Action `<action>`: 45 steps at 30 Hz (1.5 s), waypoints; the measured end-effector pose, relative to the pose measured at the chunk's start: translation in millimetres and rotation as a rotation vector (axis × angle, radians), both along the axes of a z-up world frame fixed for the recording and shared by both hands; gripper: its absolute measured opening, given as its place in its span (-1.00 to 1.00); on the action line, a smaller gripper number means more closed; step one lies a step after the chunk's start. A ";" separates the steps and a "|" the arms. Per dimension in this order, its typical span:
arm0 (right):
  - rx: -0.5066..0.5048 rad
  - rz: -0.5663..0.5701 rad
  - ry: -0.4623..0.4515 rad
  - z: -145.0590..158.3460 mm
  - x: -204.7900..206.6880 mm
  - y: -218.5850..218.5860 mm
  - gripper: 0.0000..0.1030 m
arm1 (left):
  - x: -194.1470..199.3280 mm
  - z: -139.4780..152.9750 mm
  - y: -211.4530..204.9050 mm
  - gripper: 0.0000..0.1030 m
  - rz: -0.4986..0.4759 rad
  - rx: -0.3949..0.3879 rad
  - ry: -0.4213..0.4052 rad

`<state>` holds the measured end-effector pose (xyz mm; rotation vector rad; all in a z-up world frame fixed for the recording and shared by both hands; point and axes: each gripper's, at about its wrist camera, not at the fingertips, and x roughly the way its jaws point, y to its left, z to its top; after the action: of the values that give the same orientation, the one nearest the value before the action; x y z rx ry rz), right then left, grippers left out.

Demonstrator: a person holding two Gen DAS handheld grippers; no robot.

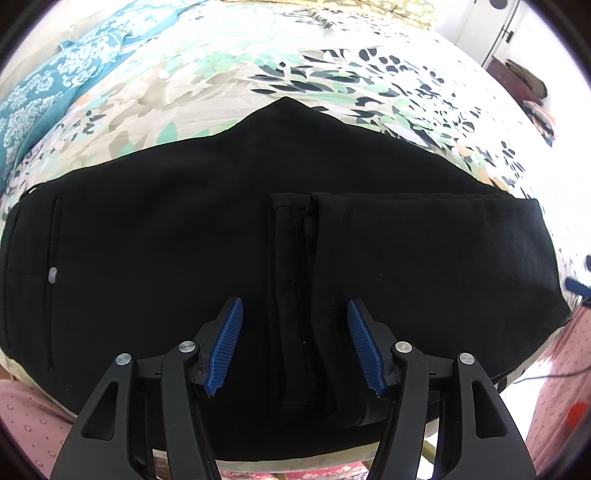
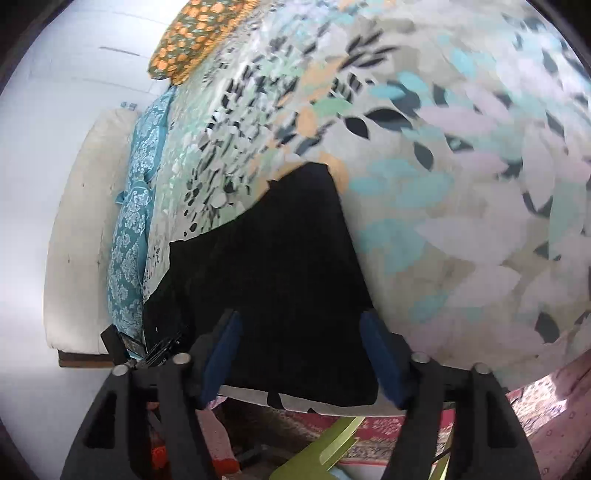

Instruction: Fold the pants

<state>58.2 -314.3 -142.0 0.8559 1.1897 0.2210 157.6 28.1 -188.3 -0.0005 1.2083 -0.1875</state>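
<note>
Black pants (image 1: 166, 240) lie flat across the floral bedsheet (image 1: 229, 74), the legs folded over from the right so the hems (image 1: 291, 258) rest near the middle. A back pocket with a button (image 1: 52, 275) is at the left. My left gripper (image 1: 294, 314) is open and empty just above the hems. In the right wrist view the pants (image 2: 280, 266) lie on the bedsheet (image 2: 461, 221). My right gripper (image 2: 301, 328) is open and empty over their near edge. The other gripper's tip (image 1: 576, 288) shows at the far right of the left wrist view.
A teal patterned cloth (image 1: 48, 85) lies at the far left of the bed, also in the right wrist view (image 2: 133, 221). An orange-patterned pillow (image 2: 192, 37) is at the head. The bed's near edge and a red rug (image 2: 369, 432) are below. A door (image 1: 487, 29) is far right.
</note>
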 end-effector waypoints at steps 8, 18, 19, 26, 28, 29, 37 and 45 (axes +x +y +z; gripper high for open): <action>0.085 0.059 0.151 -44.1 -11.5 29.2 0.19 | -1.8 1.3 3.2 0.19 0.010 -0.013 0.006; 0.031 0.030 -0.038 1.5 23.5 32.7 0.29 | -0.6 0.8 1.7 0.25 0.012 0.000 0.007; 0.013 0.020 -0.014 -8.4 27.6 33.2 0.31 | -0.8 0.9 2.1 0.25 0.011 -0.002 0.007; -0.112 0.046 0.005 -21.2 33.7 42.4 0.37 | -1.8 1.2 1.6 0.26 0.012 0.009 0.001; -0.193 0.069 -0.059 -3.7 29.1 48.3 0.39 | -1.5 1.2 1.2 0.28 0.013 0.013 0.002; -0.220 0.088 -0.086 3.0 29.0 56.2 0.46 | -1.1 1.2 1.0 0.29 0.013 0.014 0.002; -0.343 0.242 -0.151 12.6 10.0 83.6 0.51 | -1.2 1.0 1.8 0.32 0.011 0.018 0.001; -0.425 0.279 -0.121 1.6 0.1 84.6 0.51 | -2.6 9.7 6.4 0.54 0.036 0.002 -0.026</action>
<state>58.3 -229.8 -140.3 0.3012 1.1830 0.2313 155.0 34.5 -178.5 -0.0185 1.1818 -0.1543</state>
